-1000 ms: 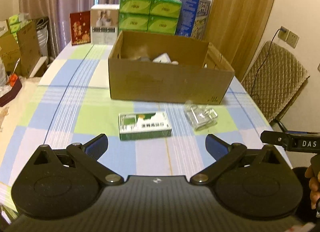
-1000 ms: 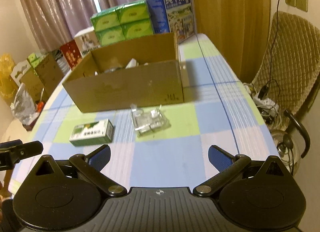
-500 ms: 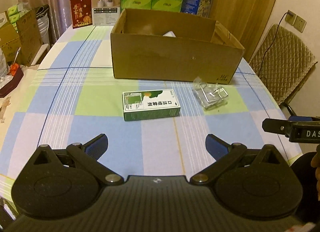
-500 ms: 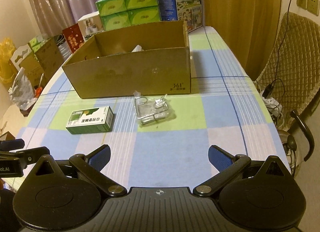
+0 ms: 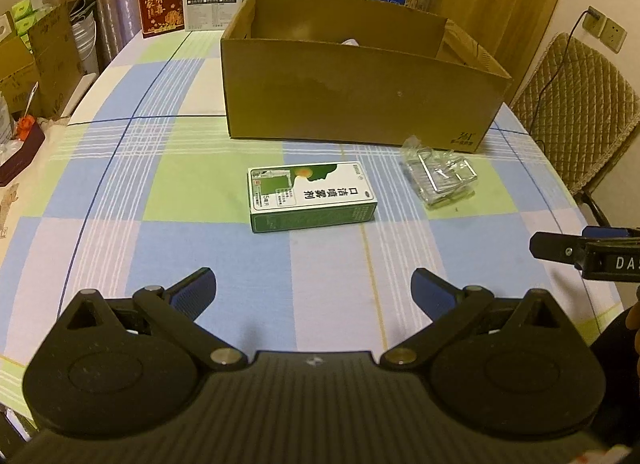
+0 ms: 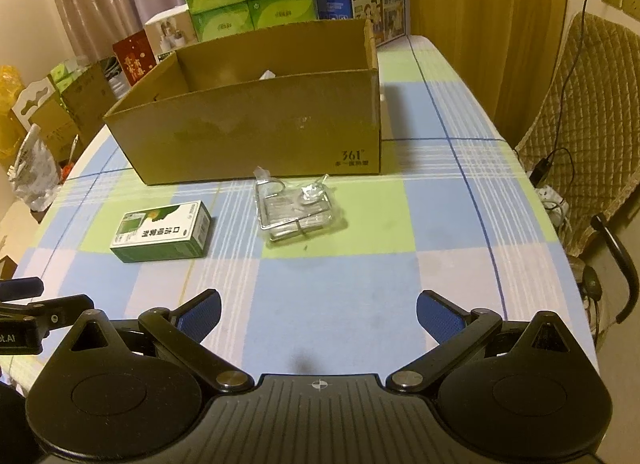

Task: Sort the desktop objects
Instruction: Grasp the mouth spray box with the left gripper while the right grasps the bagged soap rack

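A: Where is the green box [image 5: 311,196]?
B: Flat on the surface [image 5: 200,264], straight ahead of the left hand-held gripper [image 5: 313,290], long axis running crosswise.
A: And the right hand-held gripper [image 6: 318,312]?
B: Nearer the plastic packet [image 6: 298,209]. Both spread wide, holding nothing. The cardboard box [image 5: 360,103] sits beyond.
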The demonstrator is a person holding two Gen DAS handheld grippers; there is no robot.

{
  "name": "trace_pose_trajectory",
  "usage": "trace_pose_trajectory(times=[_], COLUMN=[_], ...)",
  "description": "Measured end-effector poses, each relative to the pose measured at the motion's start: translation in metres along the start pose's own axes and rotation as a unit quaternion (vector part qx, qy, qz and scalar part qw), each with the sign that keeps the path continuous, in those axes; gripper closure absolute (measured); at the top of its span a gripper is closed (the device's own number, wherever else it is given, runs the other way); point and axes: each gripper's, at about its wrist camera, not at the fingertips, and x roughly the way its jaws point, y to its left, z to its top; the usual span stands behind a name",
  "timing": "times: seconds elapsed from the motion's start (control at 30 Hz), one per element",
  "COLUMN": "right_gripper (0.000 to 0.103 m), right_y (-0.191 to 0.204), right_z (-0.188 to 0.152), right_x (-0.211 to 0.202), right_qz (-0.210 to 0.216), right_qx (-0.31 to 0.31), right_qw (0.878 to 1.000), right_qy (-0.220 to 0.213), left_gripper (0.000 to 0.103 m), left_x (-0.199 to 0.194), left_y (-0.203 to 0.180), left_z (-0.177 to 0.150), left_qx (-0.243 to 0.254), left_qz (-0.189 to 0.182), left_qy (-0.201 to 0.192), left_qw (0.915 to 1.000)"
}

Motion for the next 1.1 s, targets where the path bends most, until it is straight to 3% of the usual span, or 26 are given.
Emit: trace_pose_trajectory(times=[0.23, 0.37, 0.47, 0.57, 0.77, 0.97, 1.1], right_gripper=[0.002, 0.002, 0.002, 0.002, 0.002, 0.002, 0.002], right_y=[0.005, 0.010, 0.015, 0.020, 0.025, 0.037, 0.040], right_z=[0.006, 0.012, 0.016, 0.022, 0.040, 0.056, 0.068], right_x=[0.017, 0.027, 0.038, 0.050, 0.078, 0.106, 0.123], right_qz=[0.012, 0.019, 0.027, 0.035, 0.042, 0.040, 0.043], right_qx=[-0.018, -0.041, -0.066, -0.098, -0.158, -0.282, -0.313], right_qw=[1.000, 0.999, 0.997, 0.995, 0.986, 0.956, 0.944], right_qy=[0.004, 0.002, 0.004, 0.010, 0.036, 0.068, 0.094], left_gripper=[0.001, 0.001, 0.001, 0.001, 0.001, 0.001, 0.001], left_x=[0.017, 0.028, 0.037, 0.047, 0.066, 0.086, 0.101], left_y=[0.002, 0.002, -0.001, -0.004, -0.002, -0.004, -0.012], left_z=[0.008, 0.020, 0.029, 0.036, 0.049, 0.059, 0.064], left_qx=[0.039, 0.095, 0.157, 0.235, 0.342, 0.407, 0.442], left_qz=[0.002, -0.014, -0.041, -0.055, -0.086, -0.110, -0.125], left_qy=[0.006, 0.000, -0.004, -0.004, 0.007, 0.023, 0.041], left_qw=[0.9992, 0.9954, 0.9868, 0.9704, 0.9358, 0.9065, 0.8874])
